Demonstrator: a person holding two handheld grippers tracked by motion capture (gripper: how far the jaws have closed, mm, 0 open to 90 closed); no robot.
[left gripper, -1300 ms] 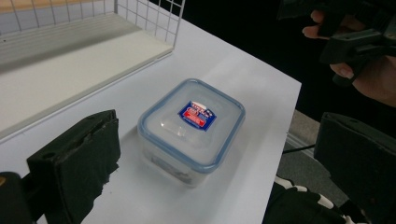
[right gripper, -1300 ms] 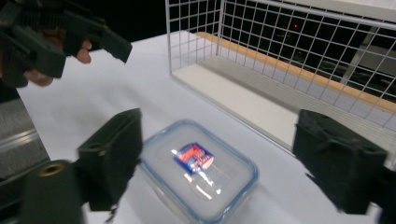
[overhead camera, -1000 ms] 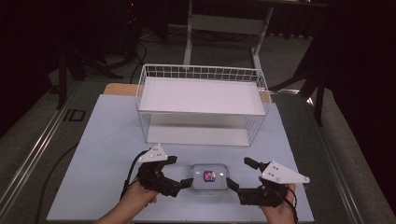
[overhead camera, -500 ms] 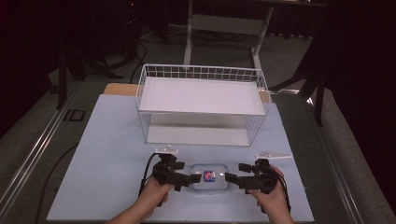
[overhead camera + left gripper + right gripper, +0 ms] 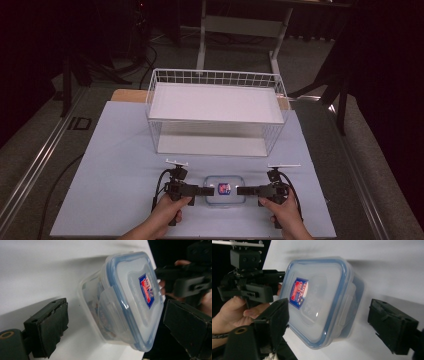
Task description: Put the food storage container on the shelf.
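Between closing jaws, untouched: lidded container (image 5: 224,191).

Thing: a small rectangular food container (image 5: 224,190) of clear plastic
Lid: snapped on, blue seal around its rim, side clips down — a red-and-blue label at its middle
Contents: something brownish inside, too blurred to tell
Pose: upright, flat on its base
Place: near edge of the white table (image 5: 120,165) — in front of the wire basket (image 5: 215,117), well apart from it
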